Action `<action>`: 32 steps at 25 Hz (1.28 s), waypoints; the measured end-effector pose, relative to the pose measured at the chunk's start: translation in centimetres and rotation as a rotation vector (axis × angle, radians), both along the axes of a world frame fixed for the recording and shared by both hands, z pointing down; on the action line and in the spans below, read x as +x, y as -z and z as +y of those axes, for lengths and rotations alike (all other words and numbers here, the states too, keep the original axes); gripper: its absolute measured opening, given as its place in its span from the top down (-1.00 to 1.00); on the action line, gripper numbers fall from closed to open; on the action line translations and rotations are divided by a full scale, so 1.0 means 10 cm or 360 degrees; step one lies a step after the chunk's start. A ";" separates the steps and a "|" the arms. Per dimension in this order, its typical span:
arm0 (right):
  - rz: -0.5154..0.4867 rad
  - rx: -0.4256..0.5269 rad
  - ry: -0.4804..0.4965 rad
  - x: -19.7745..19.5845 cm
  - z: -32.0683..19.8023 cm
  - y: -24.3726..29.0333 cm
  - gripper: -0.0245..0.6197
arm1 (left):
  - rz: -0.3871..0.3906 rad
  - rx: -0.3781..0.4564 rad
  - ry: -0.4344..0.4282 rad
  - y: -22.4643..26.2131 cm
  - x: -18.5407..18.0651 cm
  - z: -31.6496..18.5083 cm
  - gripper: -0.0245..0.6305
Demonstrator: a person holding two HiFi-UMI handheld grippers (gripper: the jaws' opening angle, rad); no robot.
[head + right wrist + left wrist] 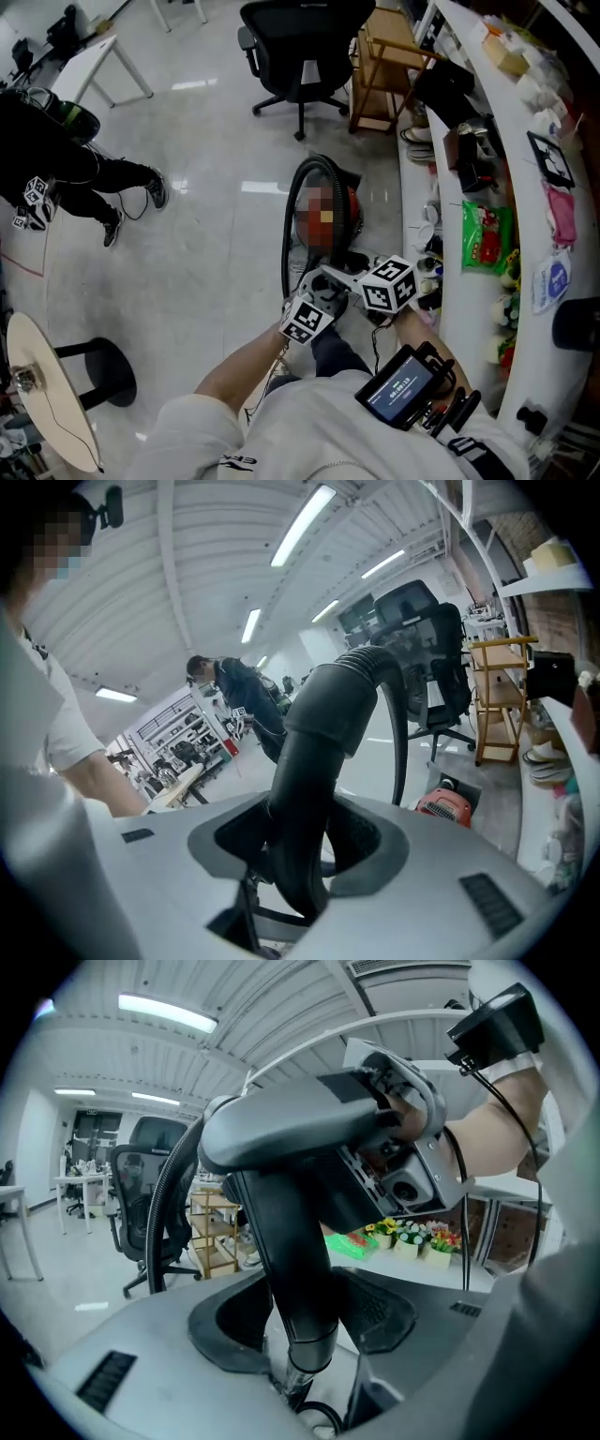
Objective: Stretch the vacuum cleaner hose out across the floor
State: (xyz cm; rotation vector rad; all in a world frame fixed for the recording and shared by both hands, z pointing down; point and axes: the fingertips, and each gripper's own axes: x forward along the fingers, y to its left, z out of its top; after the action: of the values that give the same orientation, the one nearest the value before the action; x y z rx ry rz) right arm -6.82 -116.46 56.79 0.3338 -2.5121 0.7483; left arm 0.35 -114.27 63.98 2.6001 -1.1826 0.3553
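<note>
A red vacuum cleaner (350, 212) stands on the floor, and its black ribbed hose (288, 230) loops up from it toward me. My left gripper (317, 292) is shut on the black tube below the grey handle (281, 1129), which runs between its jaws (305, 1340). My right gripper (364, 281) is shut on the hose cuff (323, 714) just beside it. In the right gripper view (300, 855) the hose (400, 733) arches over to the red body (442, 806). The two grippers sit close together above the cleaner.
A black office chair (305, 47) and a wooden shelf cart (384, 70) stand beyond the cleaner. A white counter (469, 309) loaded with items runs along the right. A person in black (66, 169) stands at the left. A round table (42, 394) is at lower left.
</note>
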 end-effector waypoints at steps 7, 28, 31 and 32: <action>-0.0121 -0.0021 -0.0017 -0.21 0.39 0.45 0.36 | 0.0006 0.0134 0.0015 0.40 -0.13 0.34 0.40; -0.0439 -0.0031 -0.0007 -0.66 1.17 1.72 0.36 | 0.0046 0.0227 0.0076 0.73 -0.49 1.27 0.43; -0.0463 -0.0042 -0.0017 -0.70 1.21 1.78 0.35 | 0.0081 0.0225 0.0083 0.80 -0.57 1.36 0.44; -0.0472 -0.0048 -0.0021 -0.73 1.22 1.79 0.34 | 0.0084 0.0224 0.0089 0.82 -0.61 1.39 0.44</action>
State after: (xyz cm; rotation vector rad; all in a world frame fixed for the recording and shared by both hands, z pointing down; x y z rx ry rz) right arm -14.14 -104.26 38.88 0.2438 -2.7731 0.8971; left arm -5.75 -100.36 55.76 2.6700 -1.3026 0.1978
